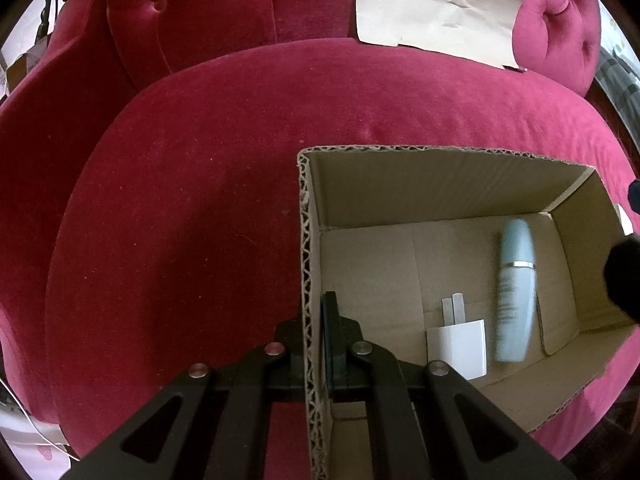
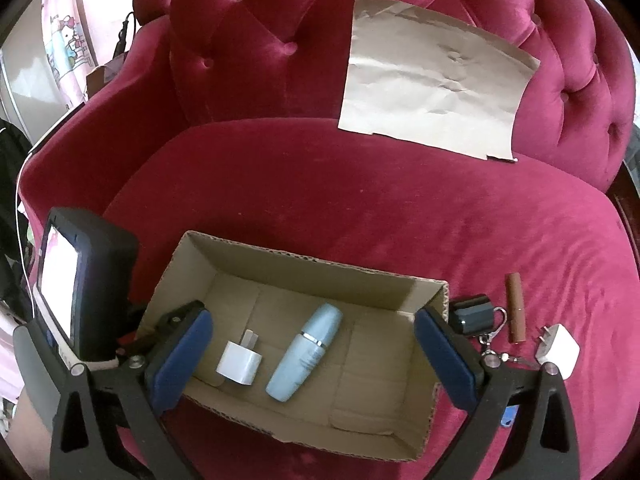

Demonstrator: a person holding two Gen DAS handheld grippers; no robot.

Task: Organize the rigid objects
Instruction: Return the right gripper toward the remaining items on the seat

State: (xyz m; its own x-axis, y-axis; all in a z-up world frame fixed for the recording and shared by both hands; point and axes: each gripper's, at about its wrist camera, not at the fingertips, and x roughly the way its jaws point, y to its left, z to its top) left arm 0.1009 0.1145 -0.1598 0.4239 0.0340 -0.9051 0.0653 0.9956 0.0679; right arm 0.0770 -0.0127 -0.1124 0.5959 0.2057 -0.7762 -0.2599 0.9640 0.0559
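Inside box [image 2: 240,254], bottle [image 2: 305,352] flat, cap rearward

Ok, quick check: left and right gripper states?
Left gripper: shut on the brown corrugated cardboard box wall.
Right gripper: open, holding nothing.

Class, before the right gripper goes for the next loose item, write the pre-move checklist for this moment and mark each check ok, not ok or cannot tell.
1. Left gripper clamps the cardboard box wall: ok.
2. Right gripper open and holding nothing: ok.
3. Box has free floor beside the blue bottle and white charger: ok.
4. Loose items in view right of the box, brown tube, second charger, dark keyring piece: ok.
5. Small blue object behind the right finger identified: cannot tell.
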